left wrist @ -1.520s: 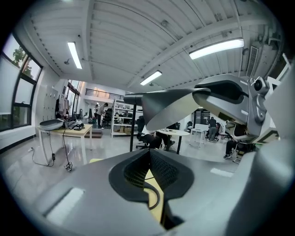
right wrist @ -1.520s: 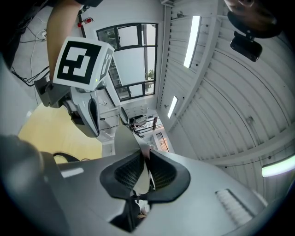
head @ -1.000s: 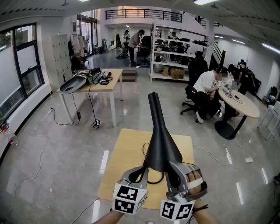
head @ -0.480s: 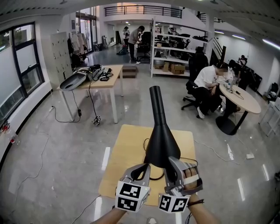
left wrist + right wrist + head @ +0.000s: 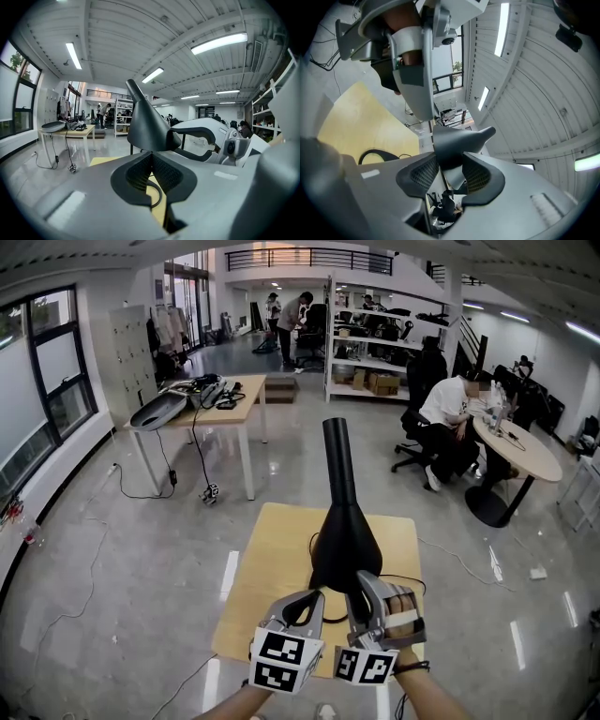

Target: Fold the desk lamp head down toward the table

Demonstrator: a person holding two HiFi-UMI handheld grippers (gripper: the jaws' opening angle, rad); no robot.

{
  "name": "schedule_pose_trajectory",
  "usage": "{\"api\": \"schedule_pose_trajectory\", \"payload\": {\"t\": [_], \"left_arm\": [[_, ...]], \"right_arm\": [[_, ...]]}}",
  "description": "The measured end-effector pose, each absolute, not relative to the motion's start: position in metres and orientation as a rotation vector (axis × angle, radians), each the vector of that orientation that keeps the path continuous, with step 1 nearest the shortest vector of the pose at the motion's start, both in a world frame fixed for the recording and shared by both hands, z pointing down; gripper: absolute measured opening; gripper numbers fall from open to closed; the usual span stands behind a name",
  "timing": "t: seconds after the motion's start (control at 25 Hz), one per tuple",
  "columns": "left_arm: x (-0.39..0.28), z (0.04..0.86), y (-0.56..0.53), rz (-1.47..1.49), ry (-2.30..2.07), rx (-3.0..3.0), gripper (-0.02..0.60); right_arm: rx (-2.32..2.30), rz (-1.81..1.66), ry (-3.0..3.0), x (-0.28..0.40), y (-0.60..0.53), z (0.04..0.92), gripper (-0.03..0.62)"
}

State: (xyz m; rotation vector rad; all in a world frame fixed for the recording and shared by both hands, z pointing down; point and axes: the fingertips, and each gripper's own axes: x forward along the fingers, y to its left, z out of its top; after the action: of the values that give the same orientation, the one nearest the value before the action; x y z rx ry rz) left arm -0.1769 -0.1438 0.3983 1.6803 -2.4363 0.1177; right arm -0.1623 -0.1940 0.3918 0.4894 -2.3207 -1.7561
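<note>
A black desk lamp stands on a small yellow table [image 5: 274,563]. Its cone-shaped head [image 5: 345,535] widens toward me and its narrow neck [image 5: 337,451] points up and away. My left gripper [image 5: 317,596] is shut, with its tips pinched on the head's lower rim [image 5: 149,149]. My right gripper [image 5: 356,579] is beside it on the right. Its jaws are opening, and the lamp head [image 5: 459,138] sits between the pads [image 5: 477,174] without being squeezed. The left gripper view also shows the right gripper [image 5: 178,143] with its fingers spread at the cone's edge.
The lamp's black cable [image 5: 310,551] loops across the yellow table. A wooden desk [image 5: 211,404] with gear stands at the back left. People sit at a round table [image 5: 520,451] on the right. Shelves [image 5: 375,362] fill the back, and cables trail over the grey floor.
My right gripper has sunk lower along the lamp head toward me and its jaws have spread wider. The left gripper has kept its place at the rim.
</note>
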Motion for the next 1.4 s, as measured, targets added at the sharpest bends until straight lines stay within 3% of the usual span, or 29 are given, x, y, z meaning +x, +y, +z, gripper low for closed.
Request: {"api": "schedule_pose_trajectory", "payload": {"t": [1.16, 1.4], "left_arm": [[-0.176, 0.401, -0.137, 0.134, -2.441, 1.649, 0.014], [-0.178, 0.391, -0.139, 0.114, -2.444, 1.662, 0.014]], "right_arm": [[0.362, -1.682, -2.323, -0.173, -0.193, 0.418, 0.184], [0.278, -1.462, -2.432, -0.163, -0.186, 0.408, 0.170]]}}
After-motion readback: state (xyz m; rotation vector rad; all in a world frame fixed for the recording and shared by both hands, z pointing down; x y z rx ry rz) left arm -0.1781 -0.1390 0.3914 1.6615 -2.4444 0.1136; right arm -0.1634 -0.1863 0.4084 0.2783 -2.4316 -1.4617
